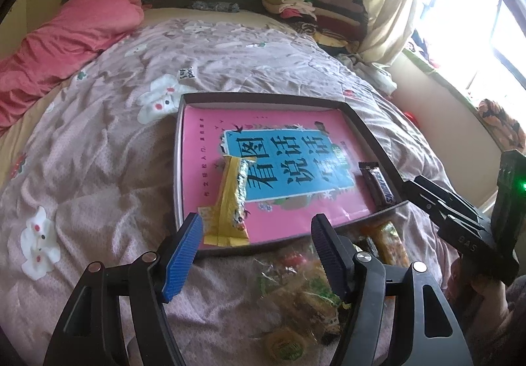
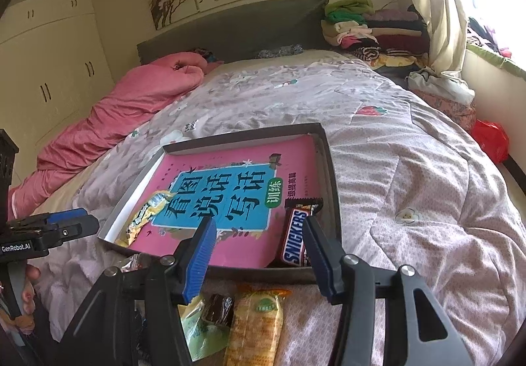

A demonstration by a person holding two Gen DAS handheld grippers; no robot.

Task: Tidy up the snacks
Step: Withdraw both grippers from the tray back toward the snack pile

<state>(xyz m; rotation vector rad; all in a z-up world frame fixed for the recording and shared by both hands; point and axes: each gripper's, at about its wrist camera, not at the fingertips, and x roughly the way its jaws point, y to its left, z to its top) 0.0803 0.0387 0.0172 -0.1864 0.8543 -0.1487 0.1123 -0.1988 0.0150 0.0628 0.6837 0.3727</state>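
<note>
A shallow dark box (image 1: 371, 132) (image 2: 332, 169) lined with a pink book lies on the bed. In it lie a yellow snack bar (image 1: 230, 198) (image 2: 144, 215) at the left and a Snickers bar (image 1: 378, 183) (image 2: 296, 234) at the right. A pile of loose wrapped snacks (image 1: 305, 293) (image 2: 253, 323) lies on the quilt in front of the box. My left gripper (image 1: 256, 228) is open and empty, over the box's near edge. My right gripper (image 2: 259, 228) is open and empty, over the box's near right corner, beside the Snickers bar.
The pink patterned quilt (image 1: 98, 169) (image 2: 411, 185) covers the bed. A pink duvet (image 1: 65, 37) (image 2: 131, 109) lies bunched at the far left. Folded clothes (image 1: 305, 1) (image 2: 368, 27) are stacked by the headboard. A window with a curtain (image 1: 394, 4) is at the right.
</note>
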